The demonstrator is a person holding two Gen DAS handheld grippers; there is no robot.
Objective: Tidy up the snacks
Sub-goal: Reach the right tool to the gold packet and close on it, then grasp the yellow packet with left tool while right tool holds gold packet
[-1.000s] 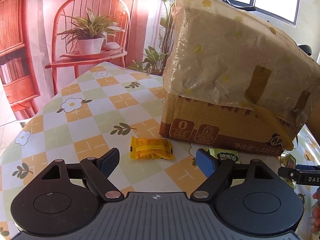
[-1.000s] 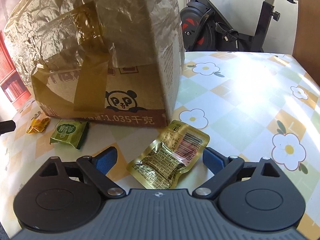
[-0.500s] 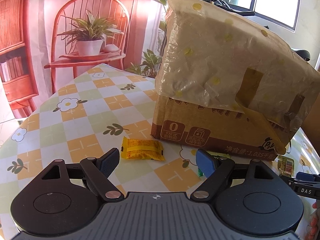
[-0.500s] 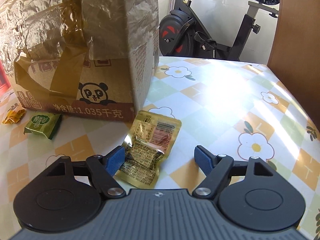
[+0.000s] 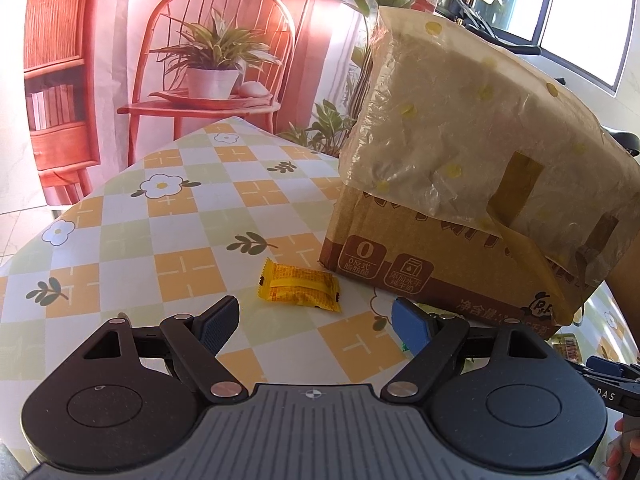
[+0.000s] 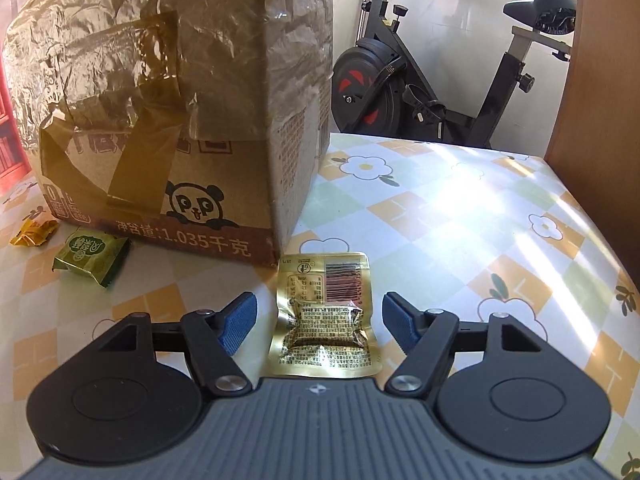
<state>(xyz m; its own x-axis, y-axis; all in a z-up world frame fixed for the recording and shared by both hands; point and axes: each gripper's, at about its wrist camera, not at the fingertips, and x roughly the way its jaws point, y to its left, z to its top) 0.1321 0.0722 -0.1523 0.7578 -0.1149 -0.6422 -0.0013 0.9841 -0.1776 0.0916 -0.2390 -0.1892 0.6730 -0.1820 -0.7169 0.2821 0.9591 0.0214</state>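
A yellow snack packet (image 5: 299, 291) lies on the checked tablecloth just ahead of my left gripper (image 5: 316, 324), which stands open and apart from it. A gold foil packet (image 6: 325, 316) lies flat between the blue pads of my right gripper (image 6: 320, 322). Its jaws are closing, and gaps still show on both sides of the packet. A green packet (image 6: 93, 254) and a small gold wrapper (image 6: 34, 232) lie to the left by the foot of the cardboard box (image 6: 192, 184). That box (image 5: 460, 240) stands at the right in the left wrist view, with crinkled plastic taped over its top.
A flower-patterned cloth covers the table (image 5: 168, 248). An exercise bike (image 6: 432, 92) stands beyond the table's far edge, and a brown panel (image 6: 600, 120) rises at the right. The right gripper's side (image 5: 612, 376) and part of a hand (image 5: 624, 444) show low in the left wrist view.
The right gripper's jaws have narrowed around the gold foil packet, which now lies straight between the pads. The left wrist view has rolled slightly; its jaws stay as wide.
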